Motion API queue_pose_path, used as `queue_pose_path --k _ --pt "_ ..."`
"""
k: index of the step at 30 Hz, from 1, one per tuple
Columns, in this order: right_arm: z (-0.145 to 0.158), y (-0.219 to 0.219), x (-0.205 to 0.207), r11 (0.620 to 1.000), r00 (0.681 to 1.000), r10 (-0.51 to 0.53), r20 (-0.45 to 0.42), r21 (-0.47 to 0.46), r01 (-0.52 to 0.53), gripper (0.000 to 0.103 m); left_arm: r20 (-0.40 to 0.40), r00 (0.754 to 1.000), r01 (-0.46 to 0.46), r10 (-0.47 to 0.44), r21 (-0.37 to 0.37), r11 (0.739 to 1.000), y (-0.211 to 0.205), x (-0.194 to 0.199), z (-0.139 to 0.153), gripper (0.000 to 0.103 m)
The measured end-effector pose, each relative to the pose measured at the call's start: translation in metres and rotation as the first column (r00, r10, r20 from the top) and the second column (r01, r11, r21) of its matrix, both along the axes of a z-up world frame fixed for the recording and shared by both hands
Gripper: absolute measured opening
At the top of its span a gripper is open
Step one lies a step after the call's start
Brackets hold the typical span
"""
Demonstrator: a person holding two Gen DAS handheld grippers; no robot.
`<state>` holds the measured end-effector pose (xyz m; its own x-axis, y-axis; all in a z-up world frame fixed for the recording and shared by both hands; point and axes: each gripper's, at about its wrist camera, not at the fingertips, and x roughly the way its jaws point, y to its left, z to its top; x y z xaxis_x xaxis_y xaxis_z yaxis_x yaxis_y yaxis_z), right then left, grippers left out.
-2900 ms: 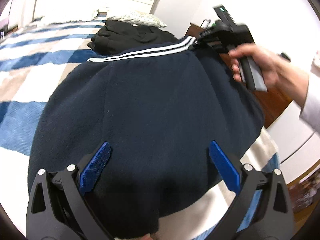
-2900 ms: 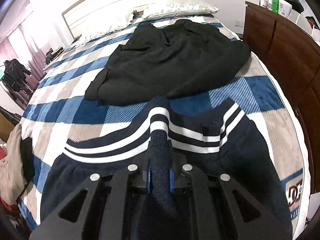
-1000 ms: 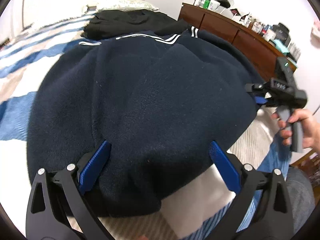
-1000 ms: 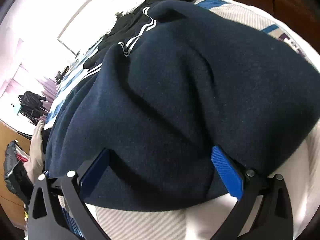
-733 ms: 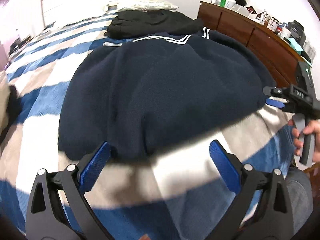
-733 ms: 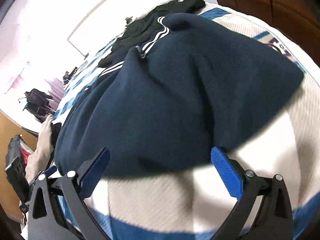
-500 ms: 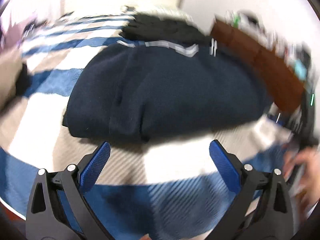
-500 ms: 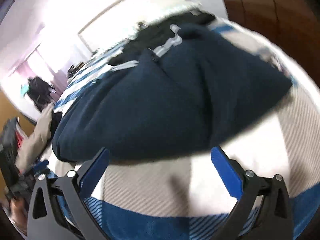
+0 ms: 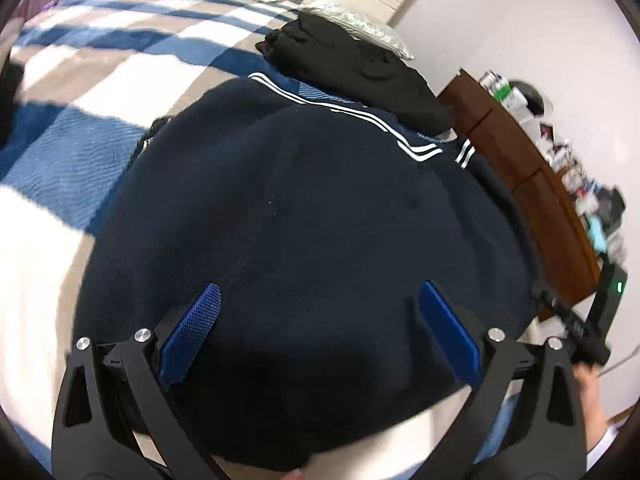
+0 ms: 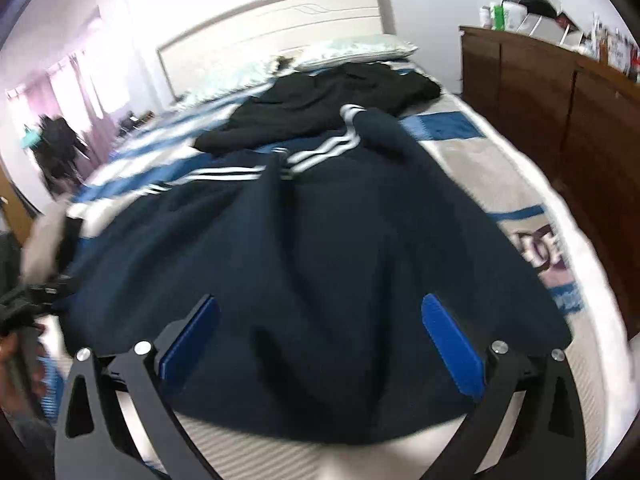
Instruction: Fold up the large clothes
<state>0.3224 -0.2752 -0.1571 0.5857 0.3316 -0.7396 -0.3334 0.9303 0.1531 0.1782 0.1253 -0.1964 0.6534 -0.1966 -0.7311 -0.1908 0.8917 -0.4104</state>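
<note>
A large navy garment [image 9: 312, 216] with white stripes lies folded over on the bed, its near edge toward me; the right wrist view also shows the navy garment [image 10: 320, 240]. My left gripper [image 9: 318, 334] hovers open over its near left part, nothing between the blue pads. My right gripper [image 10: 320, 340] is open above the near right part, also empty. In the left wrist view the right gripper's black body [image 9: 588, 328] appears at the far right, held by a hand.
A black garment [image 10: 320, 100] lies spread beyond the navy one, near the pillows [image 10: 352, 50]. The bed [image 9: 60, 148] has a blue, white and beige plaid cover. A brown dresser [image 10: 560, 92] with clutter on top runs along the right side.
The right gripper let go of the striped edge it was shut on and opened. Both grippers pulled back toward the near edge, then came forward over the navy garment again.
</note>
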Motion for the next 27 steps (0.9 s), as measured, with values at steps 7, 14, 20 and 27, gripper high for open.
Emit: queue_pose_path --k 7,14,20,27 --pt "-0.049 -0.014 0.027 0.996 0.982 -0.026 -0.188 0.083 0.042 0.099 -0.055 0.998 0.022 -0.019 0.058 0.998 0.002 0.014 -0.016 0.097" --pt "-0.022 -0.031 0.008 0.985 0.979 -0.023 -0.202 0.165 0.057 0.099 0.010 0.999 -0.040 0.040 -0.053 0.998 0.017 -0.014 0.005 0.097" --pt "-0.009 -0.061 -0.068 0.919 0.986 -0.033 -0.164 0.382 0.095 0.099 0.053 0.965 -0.226 0.257 -0.329 0.917 0.045 -0.113 0.011 0.097" --pt "-0.030 -0.086 -0.111 0.878 0.972 -0.121 -0.202 0.435 0.200 0.099 0.051 0.938 -0.287 0.343 -0.440 0.851 0.041 -0.156 -0.007 0.097"
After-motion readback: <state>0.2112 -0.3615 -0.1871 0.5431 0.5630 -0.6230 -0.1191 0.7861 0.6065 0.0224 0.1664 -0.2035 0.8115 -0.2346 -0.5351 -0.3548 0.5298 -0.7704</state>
